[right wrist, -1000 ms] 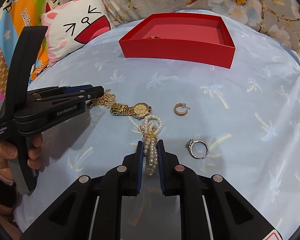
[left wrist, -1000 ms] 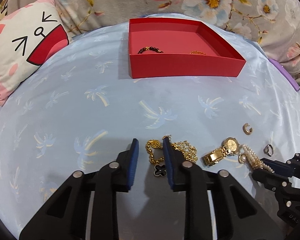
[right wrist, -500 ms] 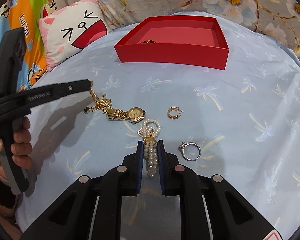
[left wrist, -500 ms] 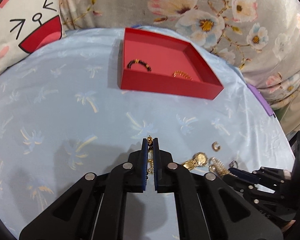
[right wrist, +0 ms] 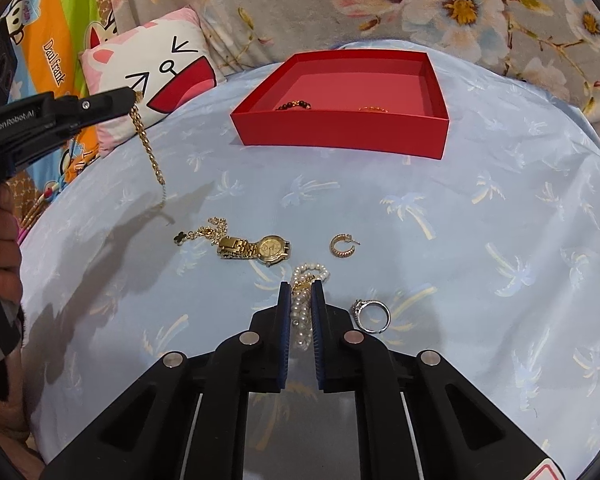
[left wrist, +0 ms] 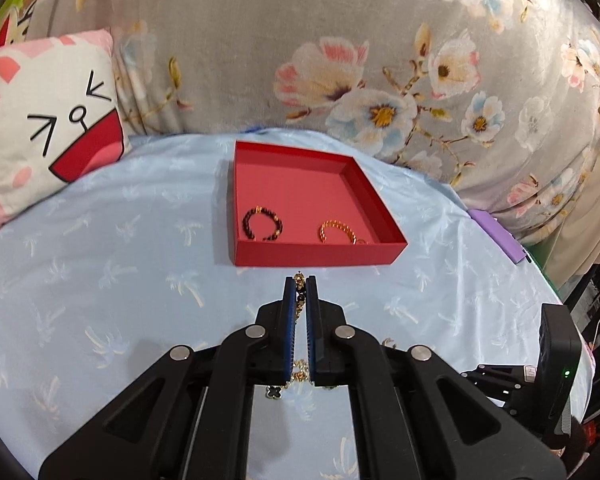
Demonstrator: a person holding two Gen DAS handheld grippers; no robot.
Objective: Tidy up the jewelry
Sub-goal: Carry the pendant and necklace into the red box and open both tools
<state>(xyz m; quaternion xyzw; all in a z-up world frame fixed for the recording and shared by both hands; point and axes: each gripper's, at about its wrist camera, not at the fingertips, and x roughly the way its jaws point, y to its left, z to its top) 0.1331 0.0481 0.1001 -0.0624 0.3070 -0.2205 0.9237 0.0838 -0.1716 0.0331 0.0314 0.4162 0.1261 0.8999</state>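
My left gripper (left wrist: 300, 284) is shut on a gold chain necklace (left wrist: 299, 280) and held above the blue cloth, in front of the red box (left wrist: 316, 258). In the right wrist view the left gripper (right wrist: 130, 98) is raised at the left. The necklace (right wrist: 148, 140) hangs from it, and its black clover end (right wrist: 182, 237) lies on the cloth. My right gripper (right wrist: 301, 286) is low on the cloth, its jaws closing on the pearl bracelet (right wrist: 310, 270) pressed between the pads.
A dark bead bracelet (left wrist: 262, 224) and a gold bracelet (left wrist: 336, 232) lie in the box. On the cloth are a gold watch (right wrist: 256, 248), a hoop earring (right wrist: 342, 246) and a silver ring (right wrist: 372, 314). A cat pillow (left wrist: 48, 128) leans at the back left.
The left gripper shut on the necklace and rose with it, drawing the chain up off the cloth towards the box. The right gripper stayed on the pearls and its jaws narrowed slightly.
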